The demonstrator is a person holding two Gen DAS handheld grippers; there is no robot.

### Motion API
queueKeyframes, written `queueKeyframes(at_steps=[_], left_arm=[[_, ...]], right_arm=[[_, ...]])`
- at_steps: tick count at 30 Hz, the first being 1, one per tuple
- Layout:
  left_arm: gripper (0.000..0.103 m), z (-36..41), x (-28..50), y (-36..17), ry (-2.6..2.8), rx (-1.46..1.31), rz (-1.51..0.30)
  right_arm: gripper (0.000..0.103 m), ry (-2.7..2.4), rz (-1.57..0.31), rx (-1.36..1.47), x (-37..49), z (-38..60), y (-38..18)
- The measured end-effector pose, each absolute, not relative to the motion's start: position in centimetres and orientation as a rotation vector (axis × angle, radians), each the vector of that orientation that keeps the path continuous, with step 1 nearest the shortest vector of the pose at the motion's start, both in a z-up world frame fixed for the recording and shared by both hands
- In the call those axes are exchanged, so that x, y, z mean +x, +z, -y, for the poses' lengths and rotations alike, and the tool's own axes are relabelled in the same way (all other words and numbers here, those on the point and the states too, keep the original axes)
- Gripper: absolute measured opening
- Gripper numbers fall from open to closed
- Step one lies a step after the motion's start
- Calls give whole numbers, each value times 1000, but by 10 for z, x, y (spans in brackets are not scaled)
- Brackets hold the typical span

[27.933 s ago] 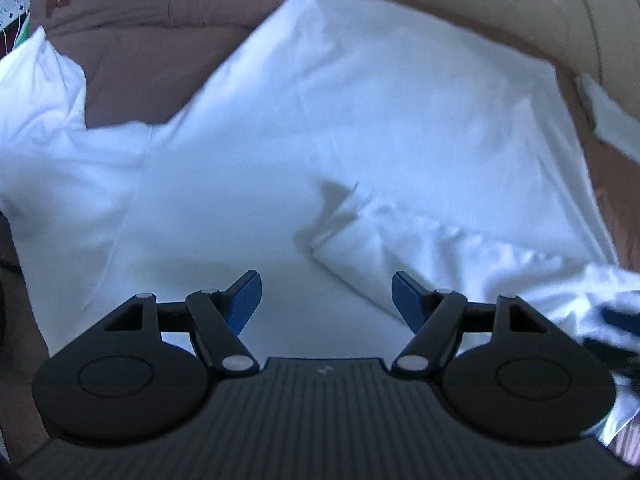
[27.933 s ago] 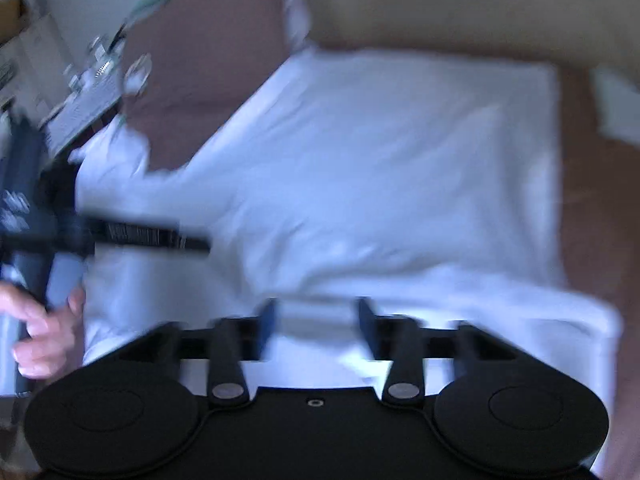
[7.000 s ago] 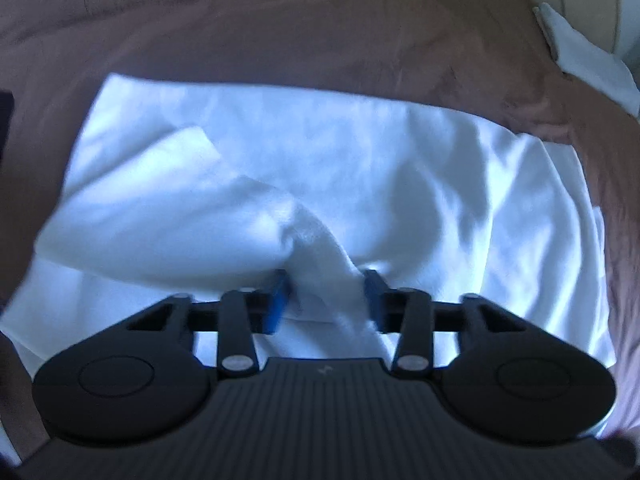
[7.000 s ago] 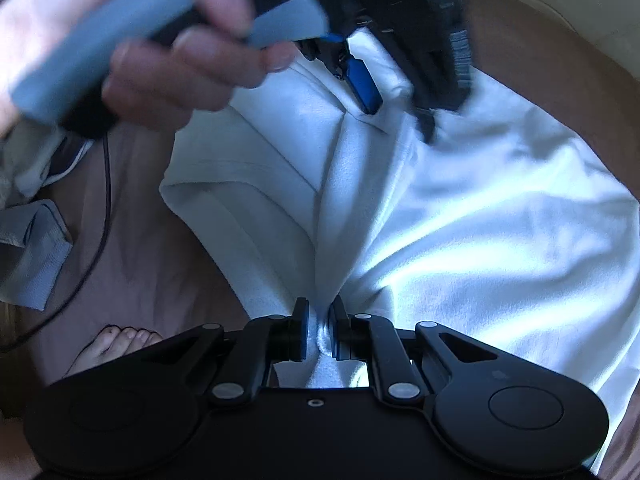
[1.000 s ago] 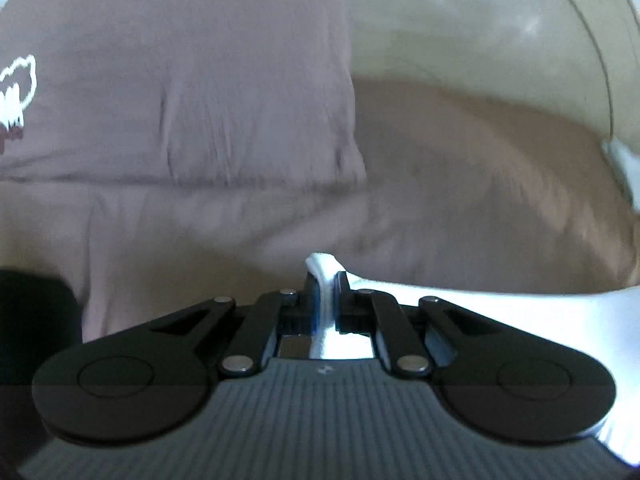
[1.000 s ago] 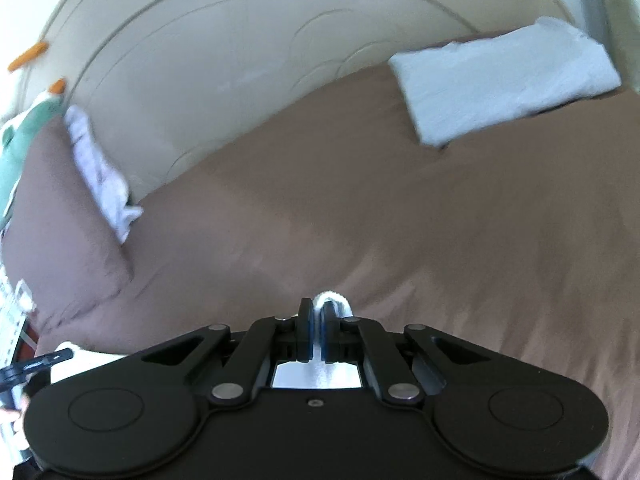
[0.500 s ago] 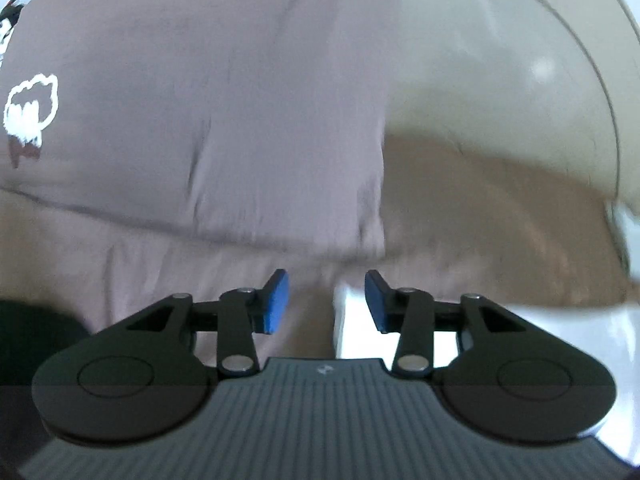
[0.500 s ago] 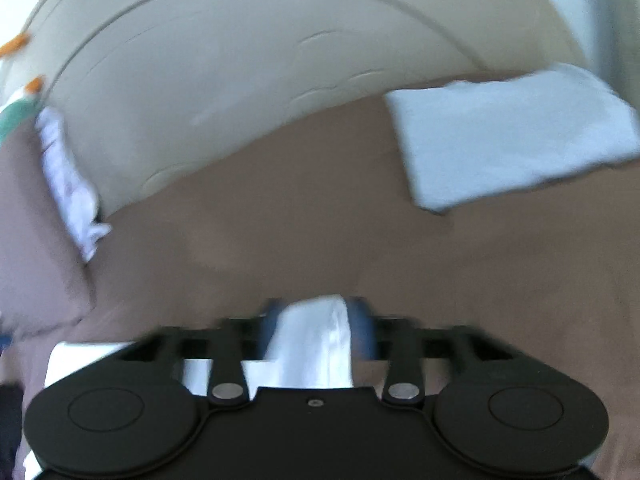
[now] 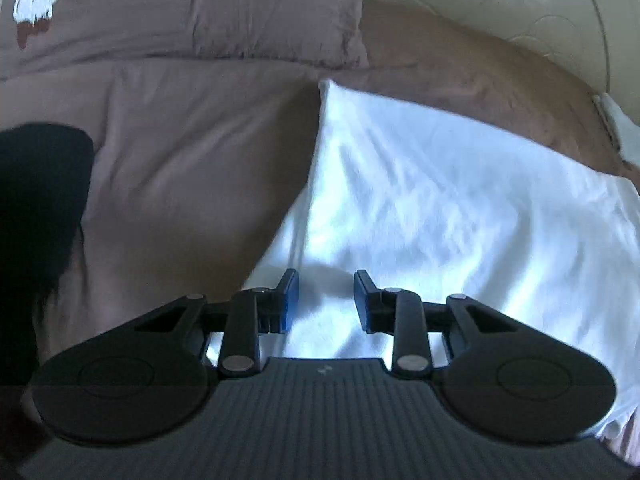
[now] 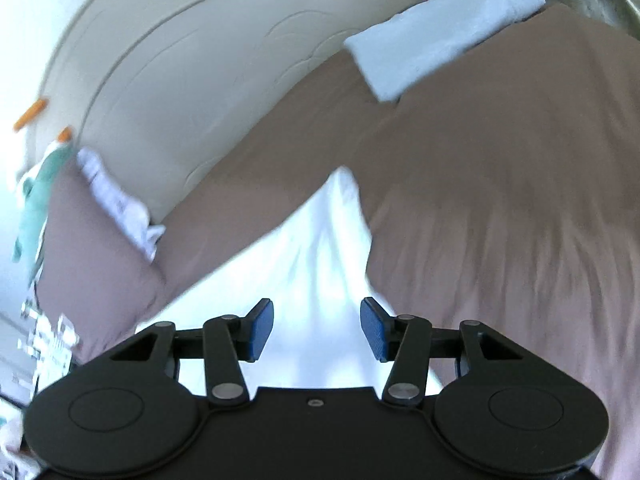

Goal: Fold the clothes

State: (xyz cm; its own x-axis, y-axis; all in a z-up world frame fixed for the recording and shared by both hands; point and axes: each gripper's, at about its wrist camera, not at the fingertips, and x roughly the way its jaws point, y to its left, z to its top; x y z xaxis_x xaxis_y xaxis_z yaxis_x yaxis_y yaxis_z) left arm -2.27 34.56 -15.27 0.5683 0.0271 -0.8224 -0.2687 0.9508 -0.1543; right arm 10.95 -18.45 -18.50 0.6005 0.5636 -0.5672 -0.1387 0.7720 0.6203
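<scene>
A white garment lies folded flat on the brown bedspread. In the left wrist view it fills the right half, with its far left corner toward the pillow. My left gripper is open and empty, just above the garment's near left edge. In the right wrist view the garment shows as a narrow white strip with its far right corner ahead. My right gripper is open and empty over that strip.
A brown pillow with a white print lies at the back left. A cream headboard stands behind the bed. A folded white cloth lies at the back right of the bed. A dark object sits at the left edge.
Both grippers were shut on the garment's far corners a second ago. They have opened and let go, then drawn back, and the garment now lies flat on the bed.
</scene>
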Motion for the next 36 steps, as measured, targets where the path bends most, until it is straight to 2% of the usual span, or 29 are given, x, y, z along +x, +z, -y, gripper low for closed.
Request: queueKeyframes(at_steps=[1,2,3,4,7,8,9,11,14,22,23,25,27,30,32,34,36], left_arm=[[30,-346,-22,-154,186,-288,-957],[36,-348,-20,-156,190,-312,-960],[46,-351,-18,-159,186,-351,-963],[50,-356,-15,-162,190,-393,-970],[53,-365,-11,-166,222,-488,-964],[51,-366,-12,-165,224,-506,-953],[44,-364,-15,-164,216,-515,-937],[22,-364,-18,-164,181,-525,-917],[6,-373,-21,-164,183,-576,-902],[6,-366,-34,-142,314,-430,-840],[0,-361,-33,-141,361,-367,-838],[0,-349,-25,-145,468,-181,-846],[0,-350,-25,-149,443,-231,-883],[3,-353,-39,-148,379,-392,-898],[4,-346,-52,-143,381,-399,-882],[11,-337,-63,-139,376,-380,-877],[36,-329,-74,-137,364,-380,-858]], right_arm=[[54,442,-833,530,99,181,-186],[54,444,-840,470,93,176,-185],[54,443,-848,400,88,170,-184],[54,436,-850,317,83,163,-183],[54,448,-843,185,78,151,-181],[54,459,-842,156,77,148,-181],[54,468,-843,139,76,146,-181],[54,474,-852,124,75,144,-184],[54,466,-878,126,73,145,-191],[54,426,-953,218,80,148,-215],[54,426,-949,206,78,147,-214],[54,429,-942,166,73,145,-214],[54,424,-943,86,66,139,-213],[54,401,-948,-64,47,127,-211],[56,370,-953,-126,33,125,-211],[61,337,-957,-145,23,127,-211],[69,293,-964,-139,19,131,-210]])
